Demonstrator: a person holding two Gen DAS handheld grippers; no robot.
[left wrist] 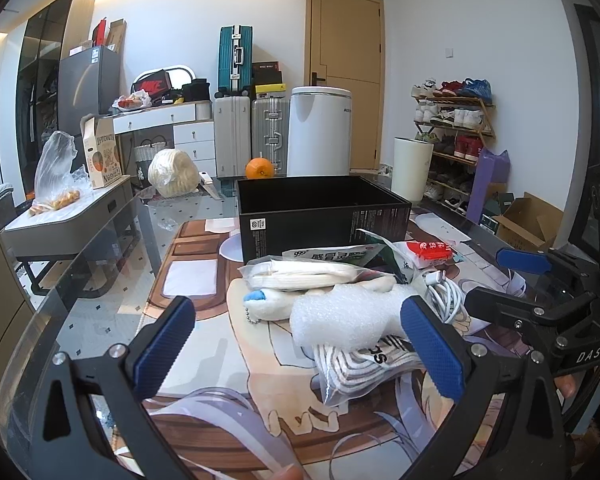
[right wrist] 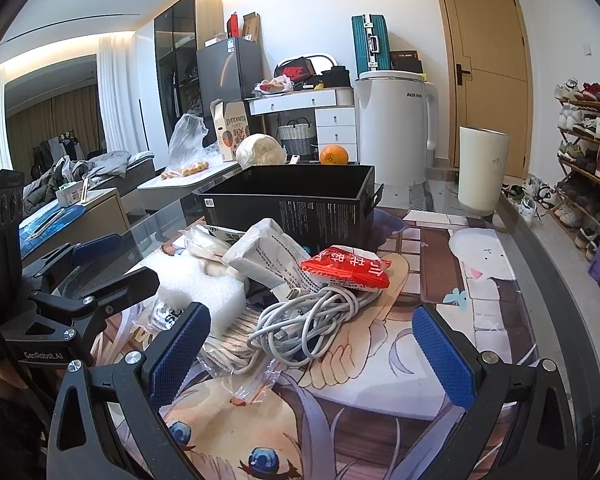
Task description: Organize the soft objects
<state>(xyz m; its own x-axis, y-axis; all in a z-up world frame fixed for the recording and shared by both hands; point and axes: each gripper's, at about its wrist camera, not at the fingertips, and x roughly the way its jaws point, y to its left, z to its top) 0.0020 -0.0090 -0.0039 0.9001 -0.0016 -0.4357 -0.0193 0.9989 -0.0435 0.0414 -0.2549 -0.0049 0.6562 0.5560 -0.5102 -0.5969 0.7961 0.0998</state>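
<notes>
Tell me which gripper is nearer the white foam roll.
Left. The left gripper is open with the foam roll lying between its fingers; the right gripper, also open, sits off to the roll's right, over the cable bundle.

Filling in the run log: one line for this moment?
left tool: open, at white foam roll | right tool: open, near white coiled cable | black open box: behind pile

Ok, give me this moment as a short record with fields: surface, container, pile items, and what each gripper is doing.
surface: glass table over an illustrated mat
container: black box, open top, behind the pile
pile: white foam sheet, white cable, red packet, bagged striped socks, small plush
left gripper: open, foam sheet between its fingers, no contact visible
right gripper: open, holding nothing, facing the cable
</notes>
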